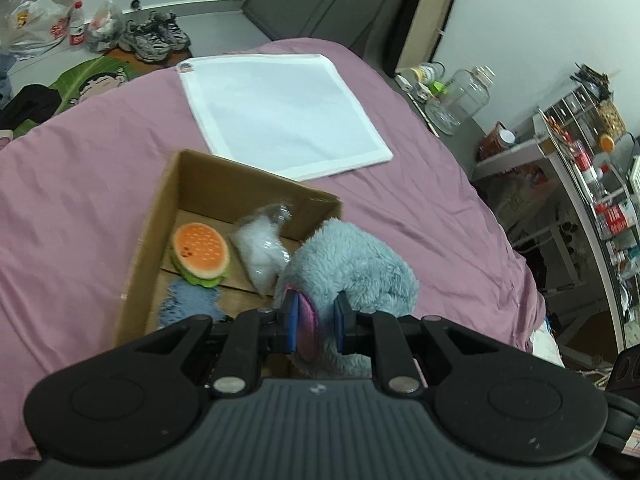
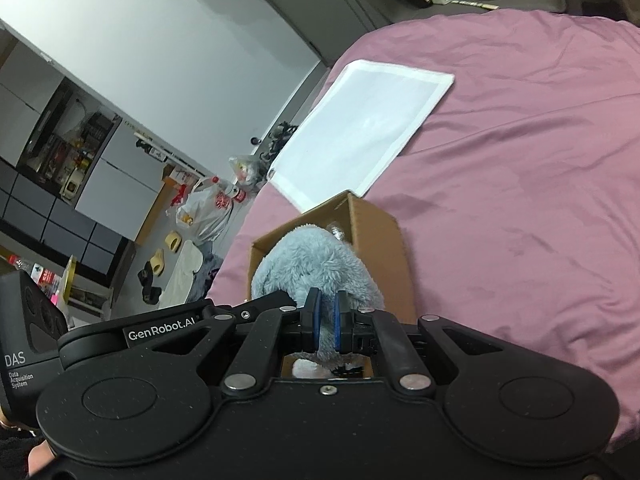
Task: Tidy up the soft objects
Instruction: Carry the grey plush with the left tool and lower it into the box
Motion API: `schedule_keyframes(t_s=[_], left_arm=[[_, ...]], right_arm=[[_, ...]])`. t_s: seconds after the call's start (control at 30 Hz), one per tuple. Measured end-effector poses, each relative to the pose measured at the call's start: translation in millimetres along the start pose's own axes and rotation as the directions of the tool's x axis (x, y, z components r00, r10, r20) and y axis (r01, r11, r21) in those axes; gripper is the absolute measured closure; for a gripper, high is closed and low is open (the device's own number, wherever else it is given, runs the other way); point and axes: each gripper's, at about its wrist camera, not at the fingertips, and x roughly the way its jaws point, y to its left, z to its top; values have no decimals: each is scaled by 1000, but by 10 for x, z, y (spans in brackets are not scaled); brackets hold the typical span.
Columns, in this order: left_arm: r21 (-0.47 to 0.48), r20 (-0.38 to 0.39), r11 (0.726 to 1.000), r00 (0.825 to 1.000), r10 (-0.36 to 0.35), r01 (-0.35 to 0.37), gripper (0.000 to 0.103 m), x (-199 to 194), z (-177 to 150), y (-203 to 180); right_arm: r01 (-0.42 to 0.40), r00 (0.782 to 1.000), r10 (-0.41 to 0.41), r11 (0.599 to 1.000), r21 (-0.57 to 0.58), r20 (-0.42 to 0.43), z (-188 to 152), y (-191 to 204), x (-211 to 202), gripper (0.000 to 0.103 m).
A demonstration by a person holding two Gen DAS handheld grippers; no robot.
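- Left gripper point(image 1: 316, 322): jaws closed down to a narrow gap on the plush point(image 1: 352, 264), pinching a pink-lined flap, probably an ear. The grey-blue body bulges ahead and to the right of the pads.
- Right gripper point(image 2: 325, 322): jaws likewise nearly together, clamped on a thin fold of the same plush point(image 2: 316, 268). Two grips on one floppy toy look meant to stop it sagging or swinging during the carry.
- Box point(image 1: 168, 216): open cardboard, sitting on the bed point(image 1: 80, 184), just ahead of and below the left gripper. The plush hangs over its near right corner, partly above the opening, not yet resting inside.
- Contents, ahead-left of the left gripper: burger toy point(image 1: 200, 254), a clear bag of white stuffing point(image 1: 262, 256) beside it, a blue fuzzy piece point(image 1: 188, 300) nearest the gripper. The bag is blurred; contents uncertain.
- Free floor in the box is on the right side, which likely explains why the plush is held over that corner.
- White cloth point(image 1: 280, 112): flat on the bed beyond the box, well apart, untouched.
- Risk: the plush is bulky against the remaining space; it may catch on the rim.
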Motion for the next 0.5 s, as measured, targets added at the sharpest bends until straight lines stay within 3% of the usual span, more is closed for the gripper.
schedule_keyframes(t_s=[0.27,0.5], left_arm=[[-63,-17,996,998,57,-58,87,38,97,331],[-82,-60,994,996,60,-65,86,249,125,391]], right_arm=[[-40,998,40,999,8,-40,-14,143,290,91],[4,1000,-3,999,35,-25,50,-33,140,90]])
